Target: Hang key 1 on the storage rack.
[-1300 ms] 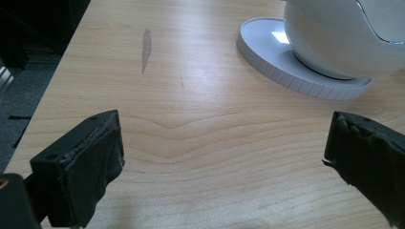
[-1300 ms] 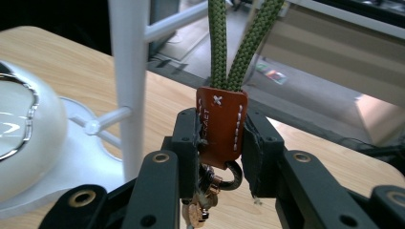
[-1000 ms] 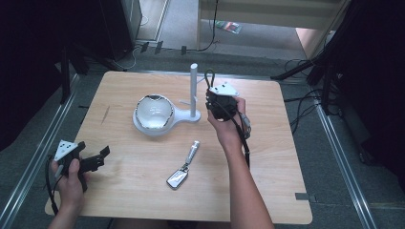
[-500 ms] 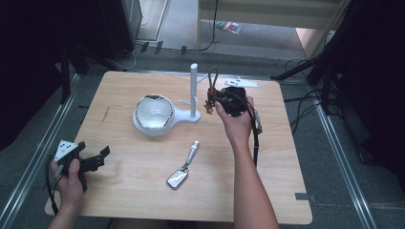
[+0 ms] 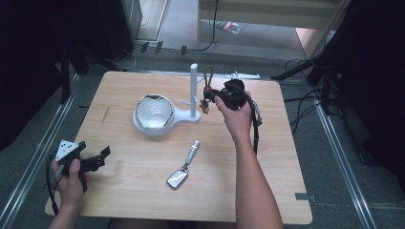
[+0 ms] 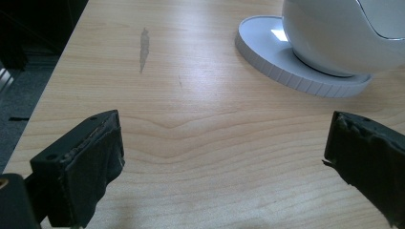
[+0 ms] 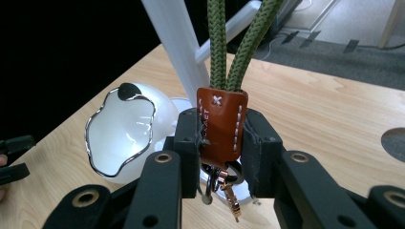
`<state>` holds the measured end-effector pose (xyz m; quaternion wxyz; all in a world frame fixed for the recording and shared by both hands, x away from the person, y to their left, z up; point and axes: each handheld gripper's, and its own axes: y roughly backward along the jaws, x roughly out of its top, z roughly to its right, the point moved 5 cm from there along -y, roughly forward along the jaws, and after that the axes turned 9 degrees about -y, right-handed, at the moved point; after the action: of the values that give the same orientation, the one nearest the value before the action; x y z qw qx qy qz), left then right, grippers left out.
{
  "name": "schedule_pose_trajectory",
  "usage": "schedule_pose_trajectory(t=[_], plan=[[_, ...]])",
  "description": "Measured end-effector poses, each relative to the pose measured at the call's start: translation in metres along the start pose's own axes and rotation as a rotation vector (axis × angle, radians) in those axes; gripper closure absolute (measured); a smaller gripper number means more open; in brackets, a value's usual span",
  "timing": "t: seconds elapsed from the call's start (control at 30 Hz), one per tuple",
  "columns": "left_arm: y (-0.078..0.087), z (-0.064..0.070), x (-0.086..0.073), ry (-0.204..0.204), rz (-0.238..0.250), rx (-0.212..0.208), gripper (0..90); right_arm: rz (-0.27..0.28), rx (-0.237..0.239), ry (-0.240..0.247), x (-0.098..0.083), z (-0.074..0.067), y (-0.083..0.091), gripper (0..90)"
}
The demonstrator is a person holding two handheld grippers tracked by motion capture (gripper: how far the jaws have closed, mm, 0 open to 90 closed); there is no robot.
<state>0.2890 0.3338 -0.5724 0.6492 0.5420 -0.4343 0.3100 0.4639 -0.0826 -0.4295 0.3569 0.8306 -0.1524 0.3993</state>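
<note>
While the left gripper (image 5: 95,160) rests near the table's (image 5: 286,157) near-left corner exactly as it did a second ago, the right gripper (image 5: 213,97) has moved from beside the stand's white post (image 5: 193,90) to a raised position just right of it, and has turned so that the keychain now hangs between gripper and post.

**Right gripper.** In the right gripper view the jaws are closed on the brown leather tab (image 7: 222,126) of the keychain. Above the tab a green braided cord loop (image 7: 234,43) rises out of the top of that view. Below it, a metal clasp (image 7: 228,188) dangles free. The high view shows the cord loop (image 5: 208,76) standing up beside the post, near its upper part; whether it touches the post cannot be told.

**Left gripper.** In the left gripper view the jaws stand wide apart and hold nothing; bare wood lies between them, with the stand's round base (image 6: 301,71) ahead.

**Other items.** A white bowl-shaped dish (image 5: 154,112) sits on the stand's base. A car key fob (image 5: 181,167) with its own strap lies flat on the table, well apart from both grippers.

**Assessment.** The lift and turn suggest the keychain is being presented to the stand, probably for hanging by its loop. The loop is not yet seen over any peg. The white arm (image 7: 239,28) behind the cord appears the likely target.
</note>
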Motion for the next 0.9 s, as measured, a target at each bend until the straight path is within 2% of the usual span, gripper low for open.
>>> schedule_pose_trajectory(t=[0.2, 0.3, 0.5, 0.63, 0.7, 0.73, 0.9], plan=[[0.0, 0.0, 0.0, 0.002, -0.003, -0.004, 0.2, -0.033, 0.004, -0.017, 0.0, 0.003, -0.004, 71.5], [0.0, 0.0, 0.0, 0.002, -0.002, -0.003, 0.2, -0.064, 0.004, -0.007, -0.001, 0.002, -0.007, 71.4], [0.0, 0.0, 0.0, 0.003, -0.001, -0.001, 0.2, -0.091, 0.01, 0.001, -0.005, 0.002, -0.012, 71.1], [0.0, 0.0, 0.0, 0.005, -0.001, -0.002, 0.2, -0.115, -0.015, 0.035, -0.008, -0.001, -0.014, 69.5], [0.0, 0.0, 0.0, 0.001, -0.001, -0.001, 0.1, -0.124, -0.022, 0.044, -0.01, -0.002, -0.015, 65.4], [0.0, 0.0, 0.0, 0.001, -0.001, -0.001, 0.2, -0.122, -0.036, 0.048, -0.01, -0.003, -0.014, 62.1], [0.0, 0.0, 0.0, 0.0, -0.002, 0.002, 0.2, -0.084, -0.1, 0.083, -0.009, -0.008, -0.008, 58.2]])
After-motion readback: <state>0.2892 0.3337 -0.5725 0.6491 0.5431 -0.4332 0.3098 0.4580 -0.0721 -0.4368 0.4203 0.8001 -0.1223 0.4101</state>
